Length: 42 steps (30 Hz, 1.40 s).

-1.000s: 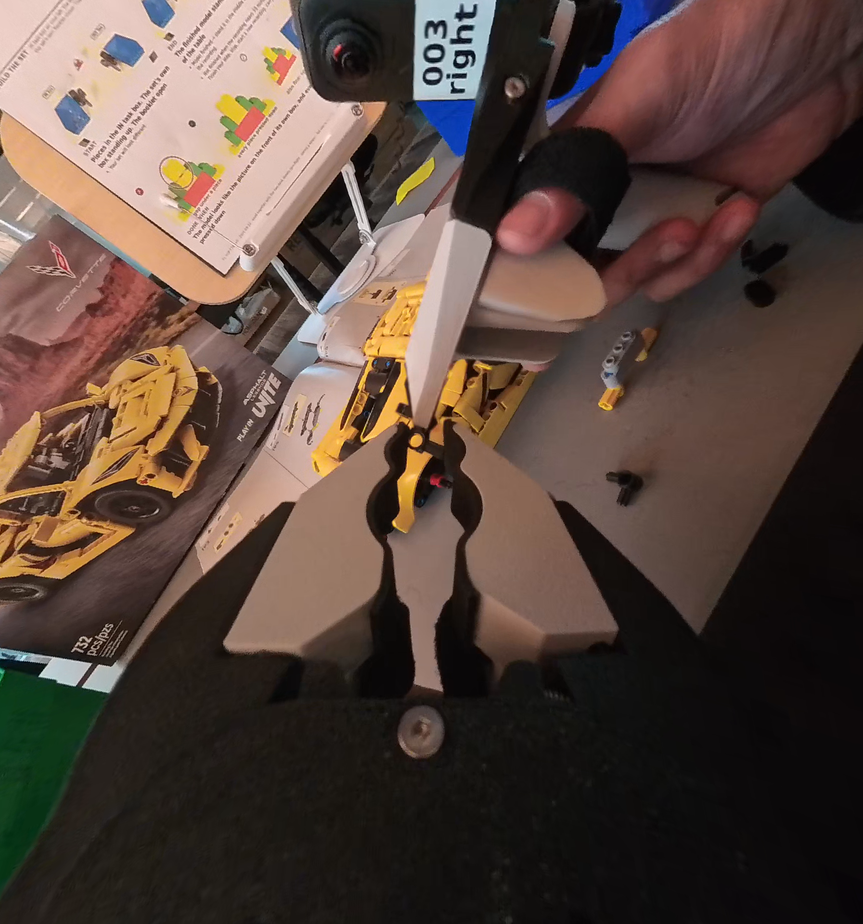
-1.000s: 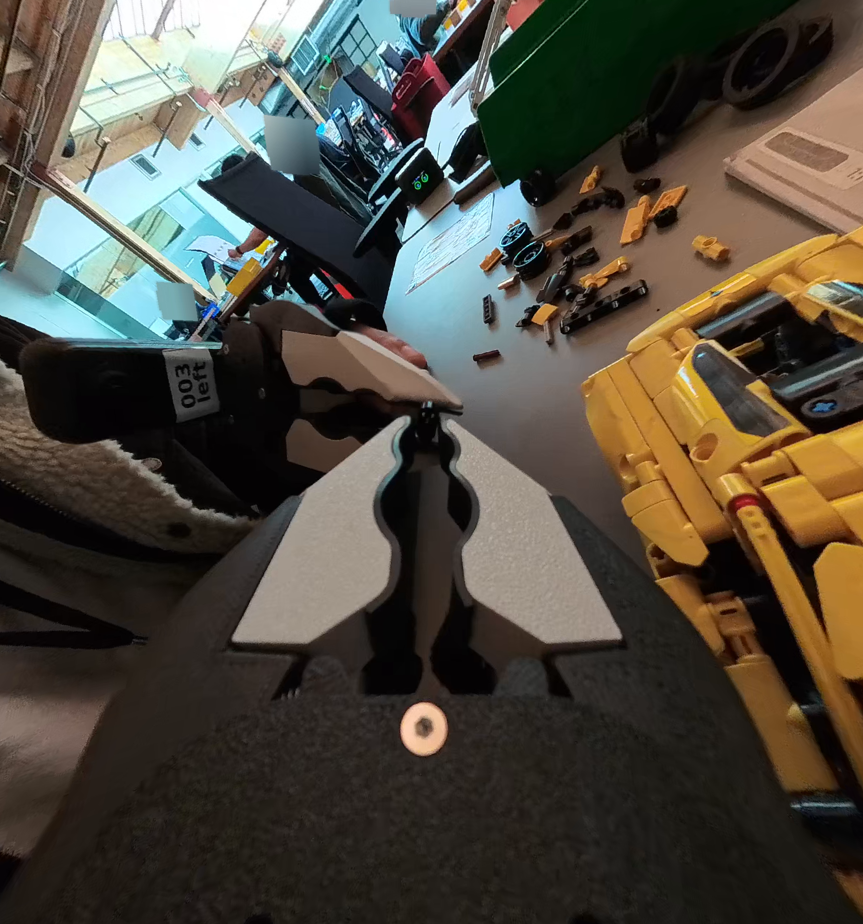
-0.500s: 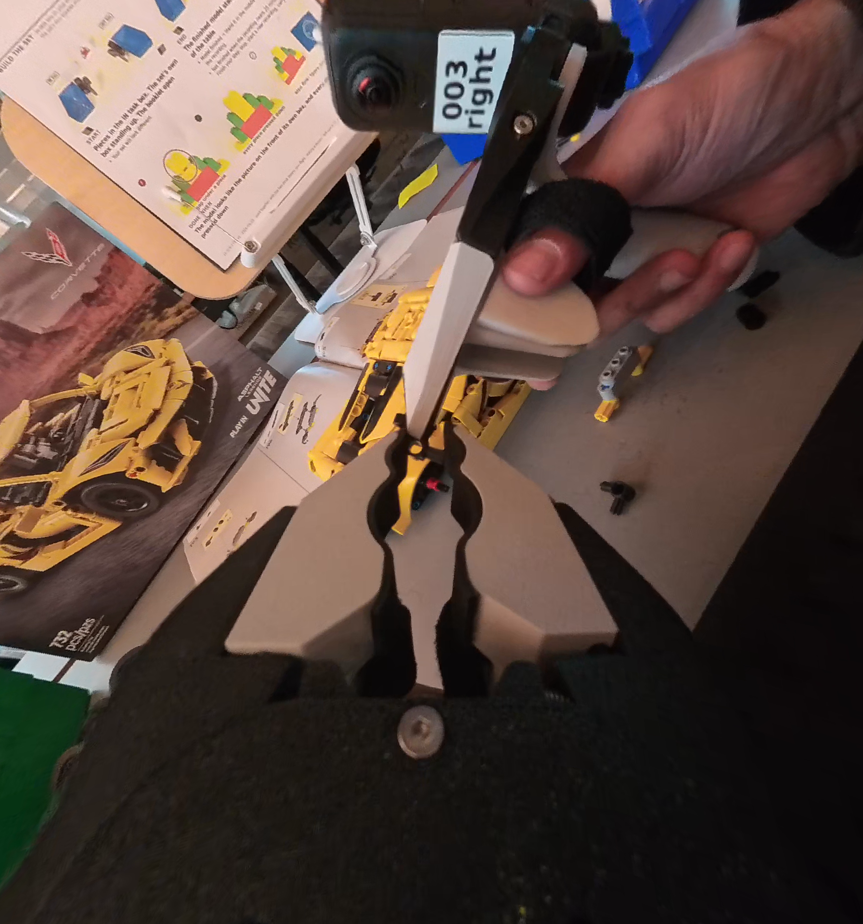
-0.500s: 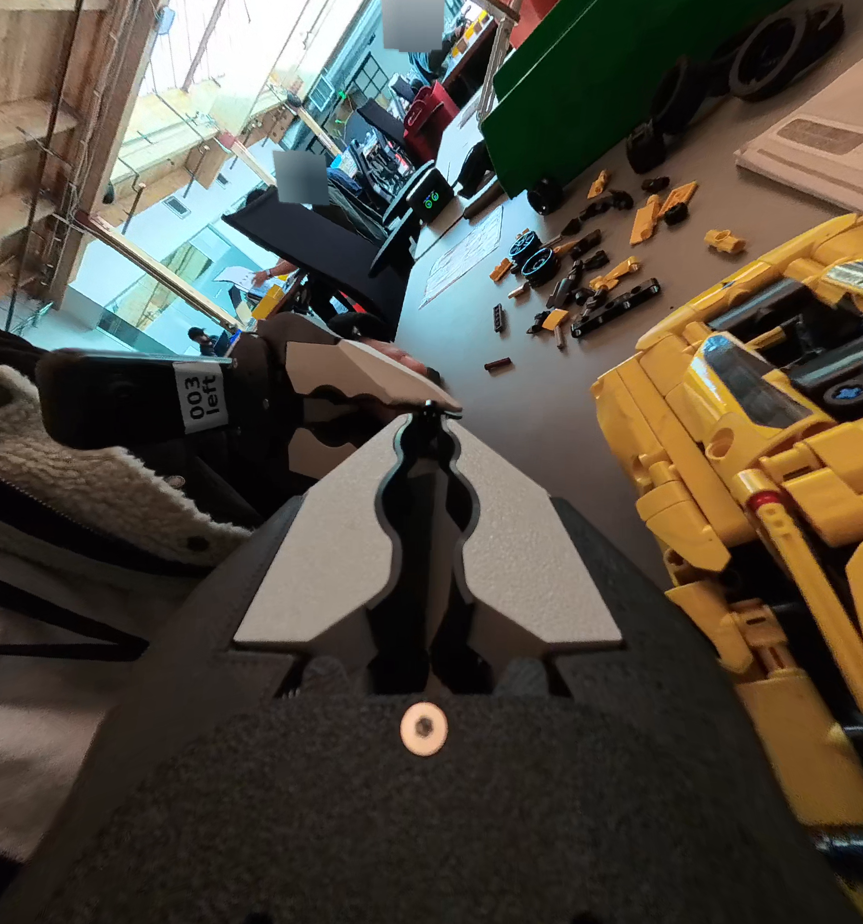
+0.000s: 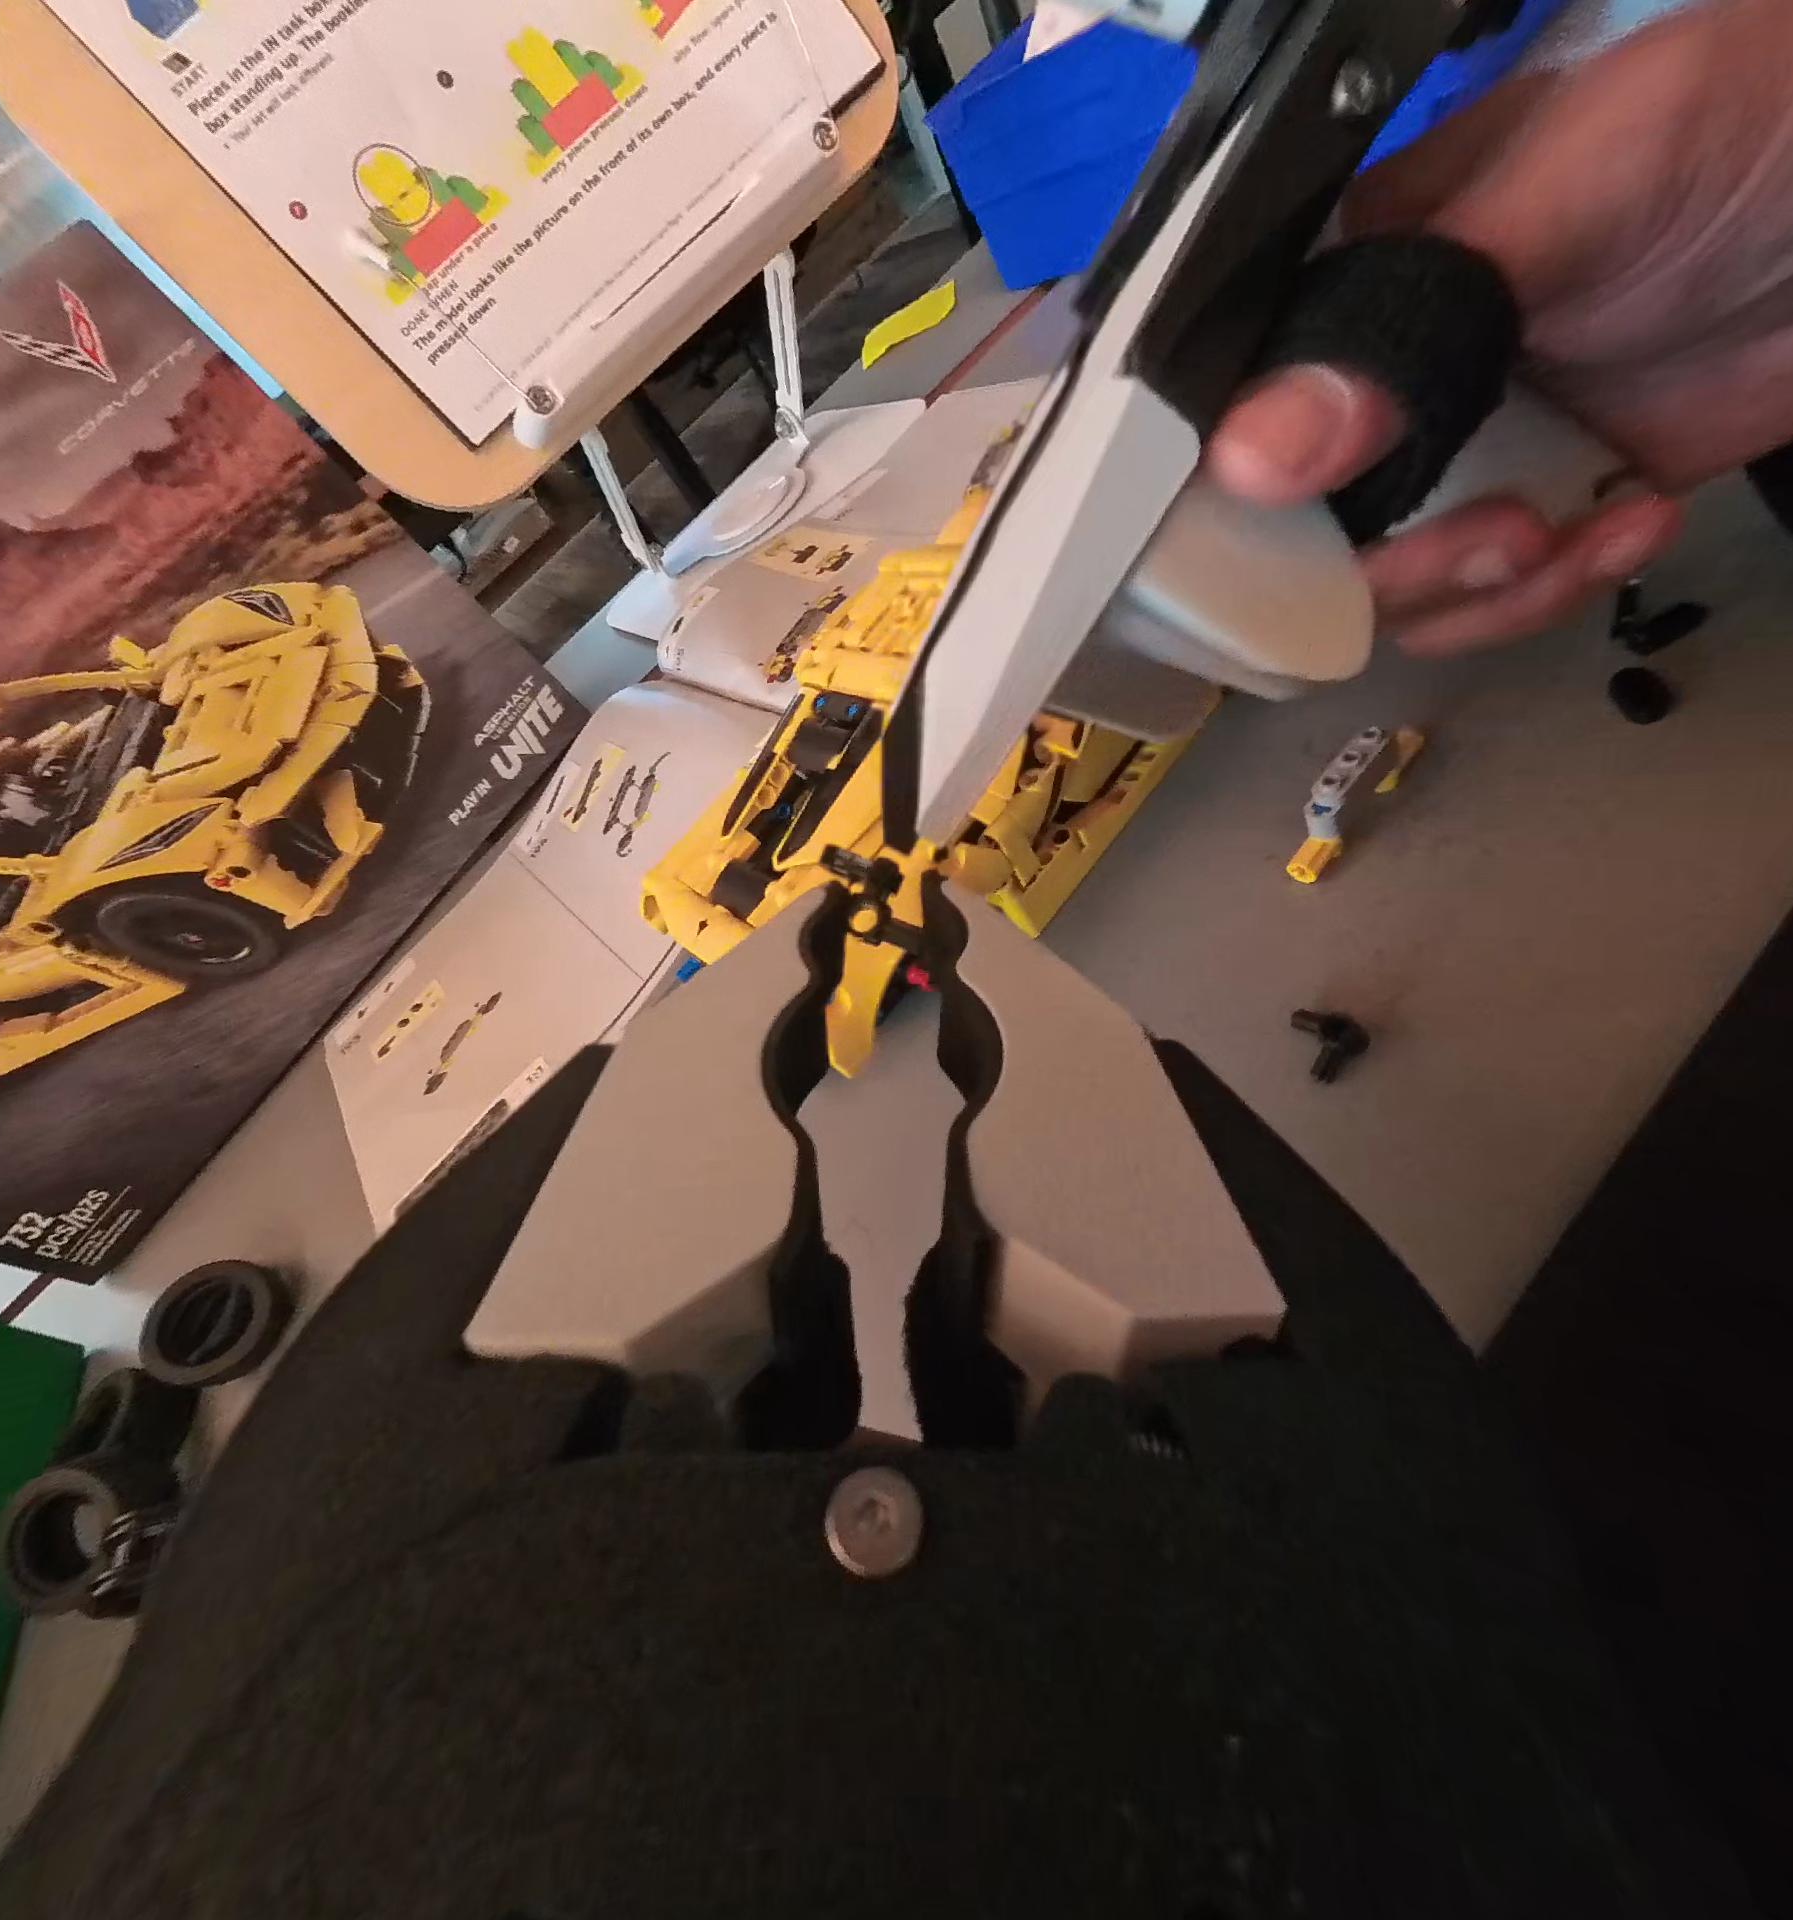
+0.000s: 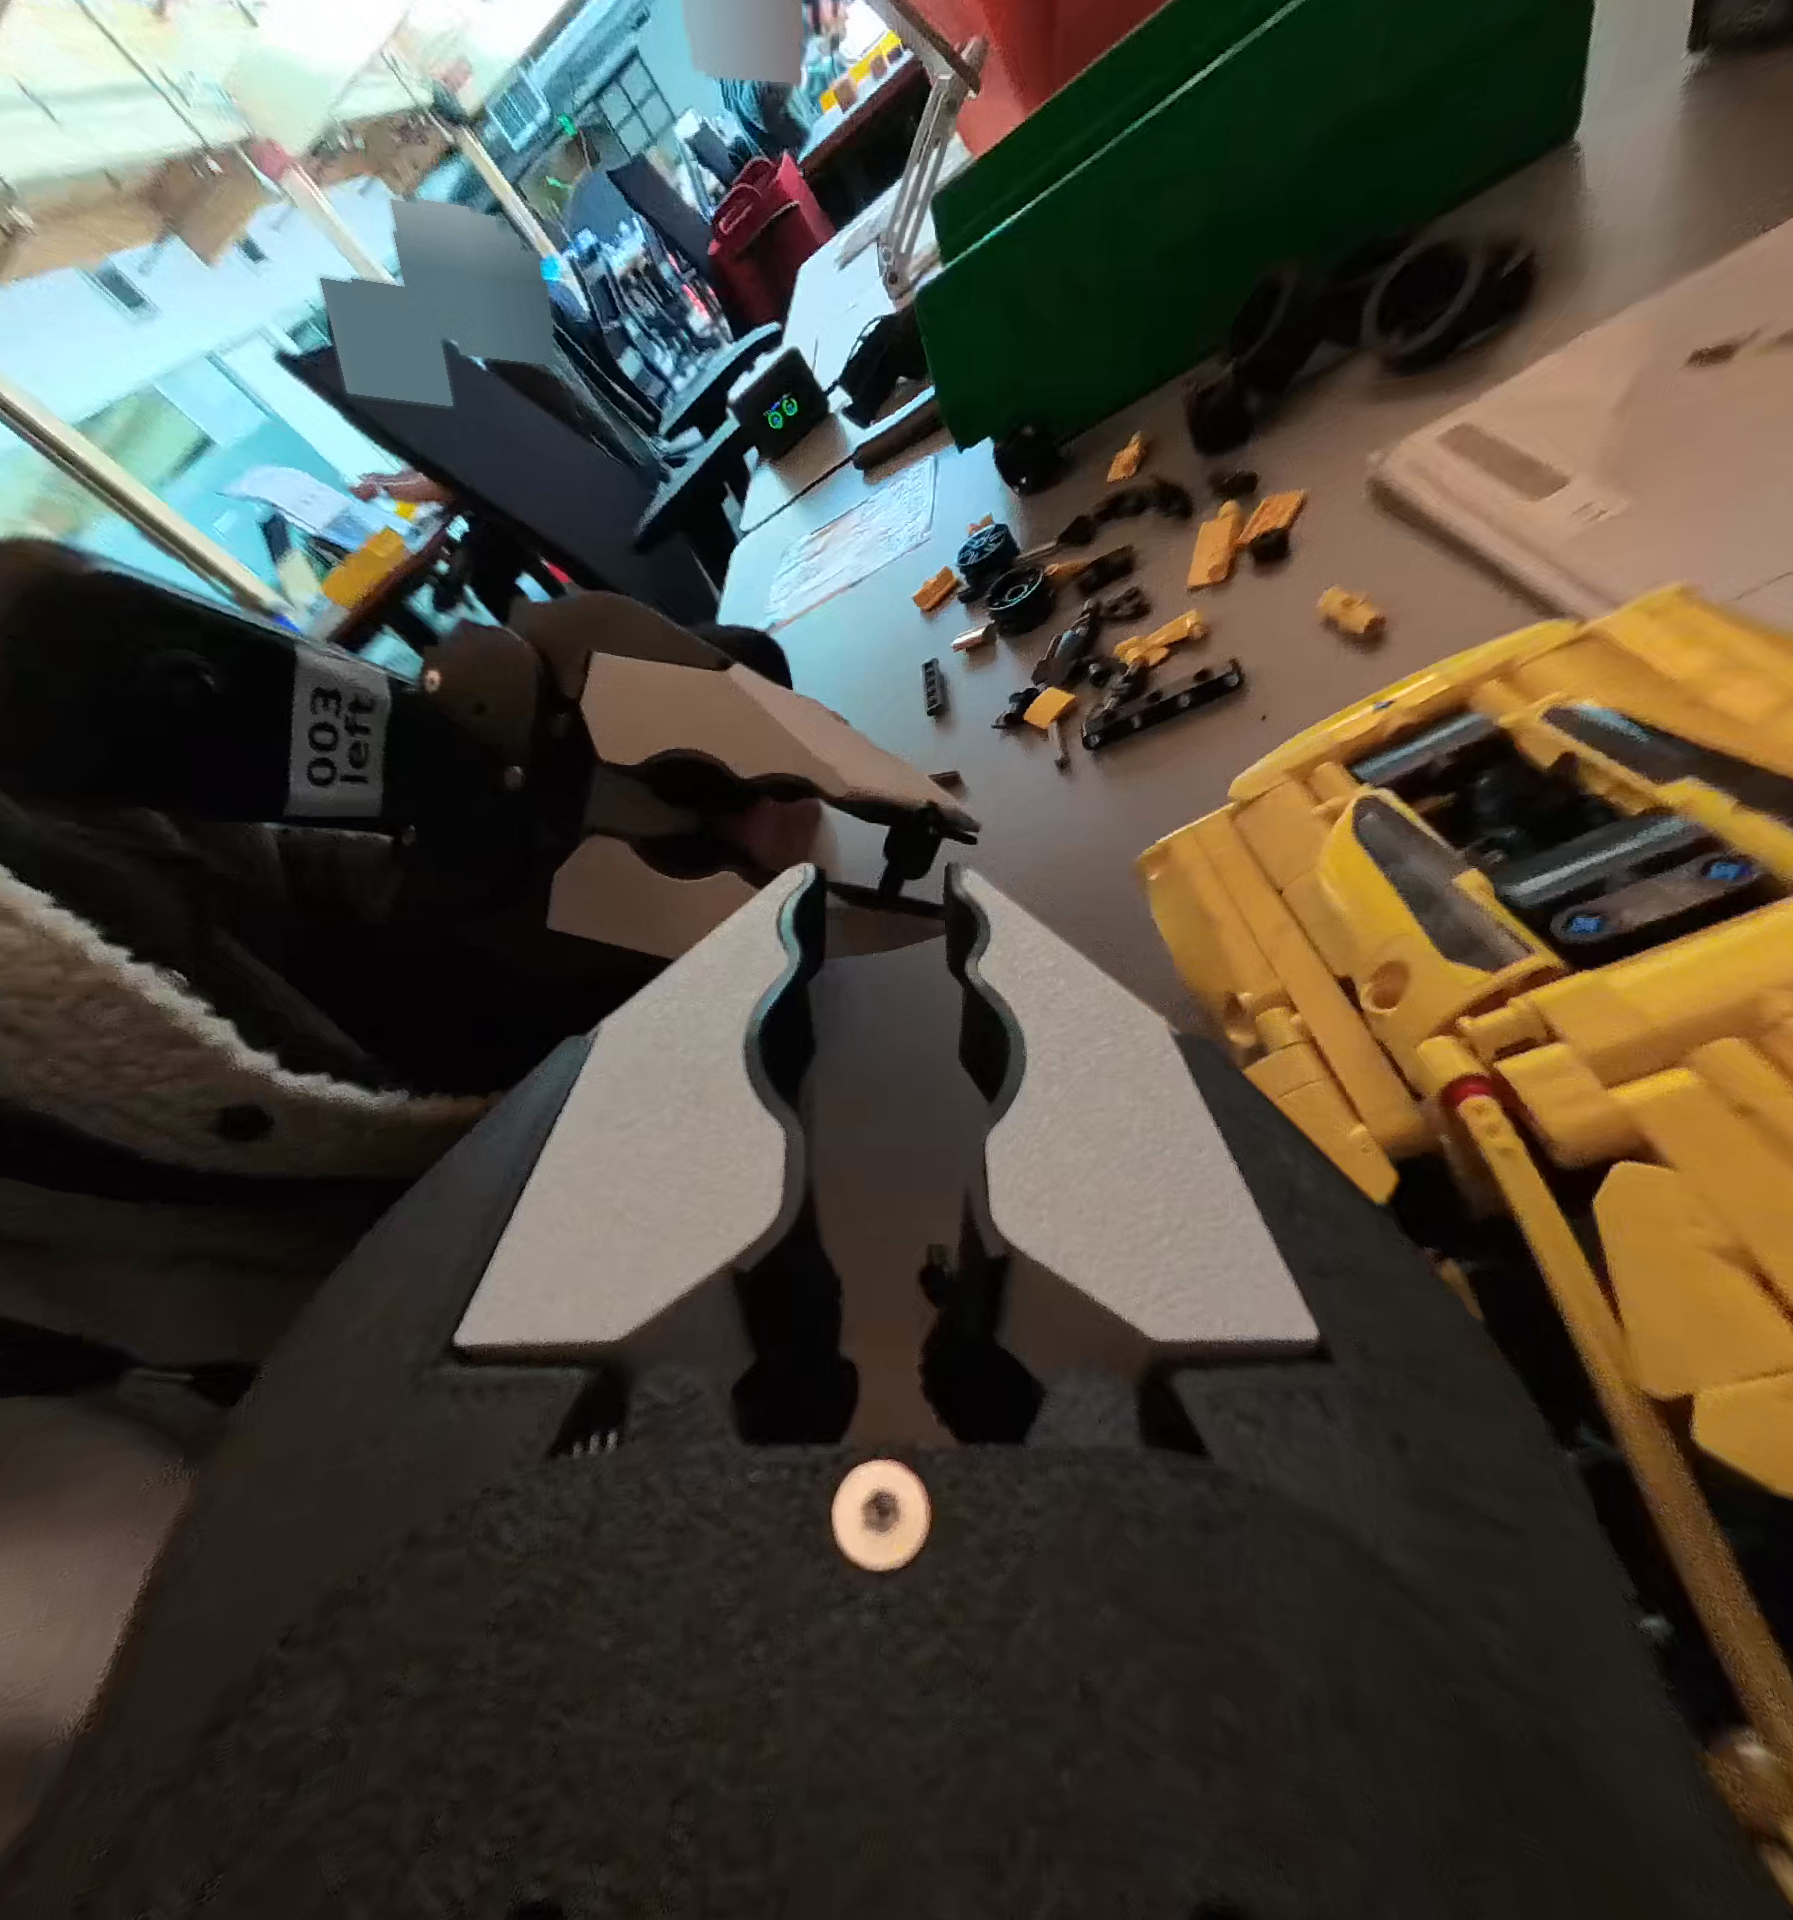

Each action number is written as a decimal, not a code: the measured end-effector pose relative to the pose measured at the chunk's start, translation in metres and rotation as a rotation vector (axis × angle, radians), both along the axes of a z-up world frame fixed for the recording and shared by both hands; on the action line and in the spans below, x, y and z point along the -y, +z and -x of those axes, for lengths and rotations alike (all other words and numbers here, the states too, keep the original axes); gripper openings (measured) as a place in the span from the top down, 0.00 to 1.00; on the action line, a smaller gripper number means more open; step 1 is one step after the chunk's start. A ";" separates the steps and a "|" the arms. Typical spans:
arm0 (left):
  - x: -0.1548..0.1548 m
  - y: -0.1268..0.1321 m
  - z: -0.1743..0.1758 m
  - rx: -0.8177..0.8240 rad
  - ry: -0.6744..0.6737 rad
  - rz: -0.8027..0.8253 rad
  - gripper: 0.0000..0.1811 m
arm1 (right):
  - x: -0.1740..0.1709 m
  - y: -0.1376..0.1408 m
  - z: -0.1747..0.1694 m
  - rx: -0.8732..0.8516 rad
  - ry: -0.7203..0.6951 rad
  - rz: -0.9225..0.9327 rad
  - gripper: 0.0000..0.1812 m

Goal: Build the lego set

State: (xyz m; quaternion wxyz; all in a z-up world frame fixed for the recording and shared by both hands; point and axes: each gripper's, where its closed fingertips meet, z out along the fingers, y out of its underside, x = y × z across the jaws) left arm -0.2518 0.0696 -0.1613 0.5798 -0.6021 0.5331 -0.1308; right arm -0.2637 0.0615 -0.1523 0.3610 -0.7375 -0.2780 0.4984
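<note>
My left gripper (image 5: 879,906) is shut on a small yellow lego piece (image 5: 861,1003) with a black connector (image 5: 866,883) on its top end. It holds the piece above the table. In the right wrist view the left gripper (image 6: 939,821) holds that black connector (image 6: 907,847) just beyond my right gripper (image 6: 884,883). The right gripper's jaws stand apart and empty, on either side of the connector. In the left wrist view the right gripper (image 5: 913,826) comes down from the upper right, its tip at the connector. The partly built yellow car (image 5: 757,842) (image 6: 1494,935) lies on the table behind.
The set's box (image 5: 144,779), an open booklet (image 5: 518,987) and an instruction sheet on a stand (image 5: 456,208) are on the left. Black tyres (image 5: 211,1320) lie by a green bin (image 6: 1235,208). Loose parts (image 6: 1110,644), a grey-yellow piece (image 5: 1339,790) and a black connector (image 5: 1328,1039) lie about. Both grippers' tips are close together, under 4 cm apart.
My right gripper was shut at the black connector and its jaws have now opened. The left gripper still holds the yellow piece. Both views have shifted slightly.
</note>
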 end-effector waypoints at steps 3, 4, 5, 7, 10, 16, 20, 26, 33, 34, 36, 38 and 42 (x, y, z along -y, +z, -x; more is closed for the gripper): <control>0.007 0.005 -0.004 0.021 -0.040 -0.019 0.93 | 0.001 0.001 0.001 -0.085 0.027 0.091 0.91; 0.010 0.006 -0.005 0.022 -0.054 -0.030 0.92 | 0.002 0.004 0.001 -0.121 0.036 0.112 0.93; 0.012 0.007 -0.006 0.023 -0.065 -0.038 0.93 | 0.002 0.007 0.001 -0.145 0.044 0.127 0.95; 0.015 0.010 -0.007 0.038 -0.081 -0.046 0.92 | 0.004 0.009 0.000 -0.172 0.066 0.149 0.96; 0.022 0.018 -0.008 0.081 -0.115 -0.075 0.92 | 0.011 0.017 -0.001 -0.243 0.128 0.214 0.97; 0.027 0.017 -0.010 0.060 -0.135 -0.130 0.92 | 0.015 0.015 -0.007 -0.261 0.167 0.277 0.97; 0.023 0.017 -0.008 0.053 -0.115 -0.123 0.92 | 0.012 0.015 -0.005 -0.258 0.138 0.261 0.97; 0.005 0.012 0.001 0.012 -0.008 -0.131 0.93 | -0.003 0.011 -0.004 -0.044 -0.022 -0.037 0.91; -0.003 0.003 0.002 -0.101 0.071 -0.218 0.93 | -0.013 -0.004 0.004 0.258 -0.179 -0.233 0.87; -0.004 0.002 0.002 -0.119 0.080 -0.233 0.93 | -0.014 -0.007 0.005 0.300 -0.198 -0.250 0.88; -0.002 0.002 0.001 -0.132 0.084 -0.257 0.92 | -0.015 -0.008 0.008 0.358 -0.224 -0.285 0.90; -0.001 0.003 0.001 -0.141 0.091 -0.281 0.92 | -0.015 -0.008 0.008 0.385 -0.238 -0.318 0.91; 0.001 0.008 0.001 -0.142 0.095 -0.330 0.92 | -0.012 -0.004 0.008 0.402 -0.244 -0.361 0.91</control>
